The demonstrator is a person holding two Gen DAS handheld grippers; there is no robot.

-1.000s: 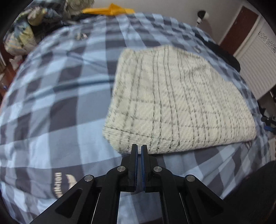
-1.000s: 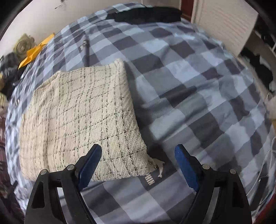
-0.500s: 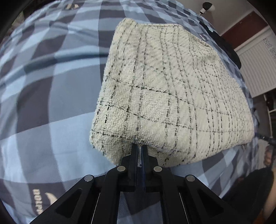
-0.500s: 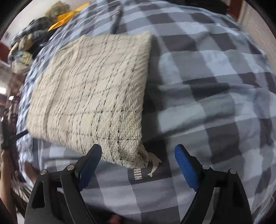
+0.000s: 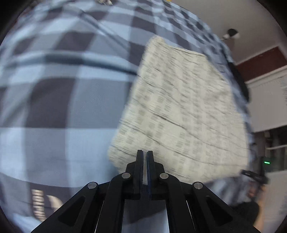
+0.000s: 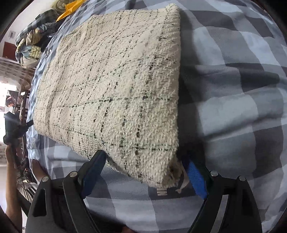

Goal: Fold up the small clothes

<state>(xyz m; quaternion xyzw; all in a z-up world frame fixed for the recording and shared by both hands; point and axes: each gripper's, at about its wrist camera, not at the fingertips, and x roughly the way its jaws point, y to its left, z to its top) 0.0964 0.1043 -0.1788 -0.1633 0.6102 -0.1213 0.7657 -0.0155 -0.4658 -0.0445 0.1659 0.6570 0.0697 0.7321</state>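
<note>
A folded cream garment with thin dark check lines lies on the blue-grey checked bedspread. In the left wrist view it is blurred; my left gripper is shut, its tips at the garment's near edge, with no cloth seen between them. In the right wrist view the garment fills the middle. My right gripper is open, its blue-padded fingers straddling the garment's near right corner.
A pile of crumpled clothes and a yellow item lie at the far left of the bed. A dark cloth lies at the bed's far edge. A wall and radiator stand to the right.
Both grippers have moved closer to the garment's near edge. The right gripper's open fingers now straddle its near right corner. The left view has swung left and blurred.
</note>
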